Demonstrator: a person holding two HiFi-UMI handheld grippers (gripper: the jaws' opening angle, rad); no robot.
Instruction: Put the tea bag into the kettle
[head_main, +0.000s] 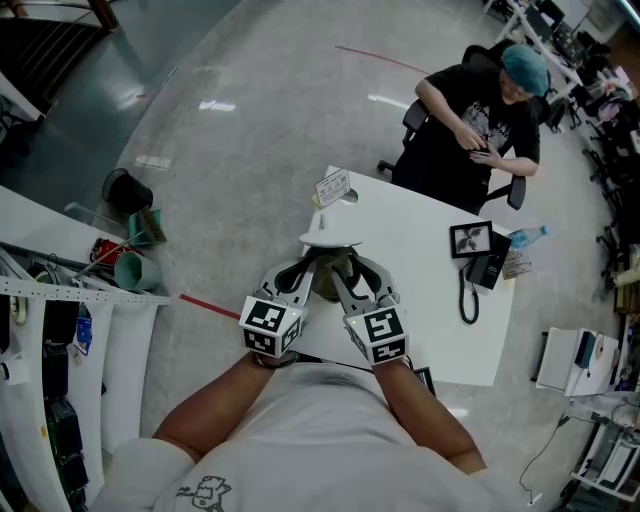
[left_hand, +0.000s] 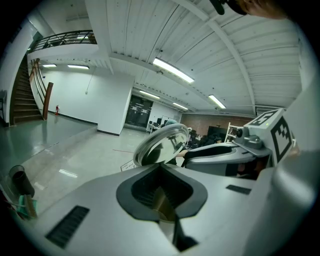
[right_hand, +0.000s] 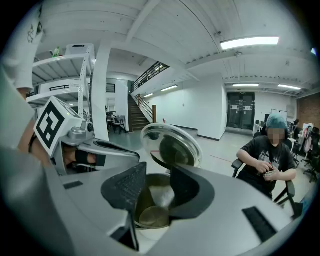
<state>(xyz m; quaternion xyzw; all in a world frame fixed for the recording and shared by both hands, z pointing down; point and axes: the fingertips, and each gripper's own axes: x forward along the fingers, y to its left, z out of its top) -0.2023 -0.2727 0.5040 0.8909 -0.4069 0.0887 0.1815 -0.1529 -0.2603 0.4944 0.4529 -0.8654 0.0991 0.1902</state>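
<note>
The tea bag (right_hand: 164, 196) lies in the kettle (right_hand: 150, 219) (task seemingly done) under the right gripper (right_hand: 156, 182), jaws parted and empty; the left gripper (left_hand: 161, 192) clamps the kettle's rim.

White table (head_main: 430, 330), black phone (head_main: 487, 272), white tea bag (right_hand: 163, 195), brass-toned kettle (right_hand: 154, 216), silvery lid (right_hand: 172, 145); teal cap (head_main: 525, 68)

Open office hall; white desk (head_main: 410, 262), telephone (head_main: 487, 271), staircase (right_hand: 137, 118), strip lights (right_hand: 248, 42).
</note>
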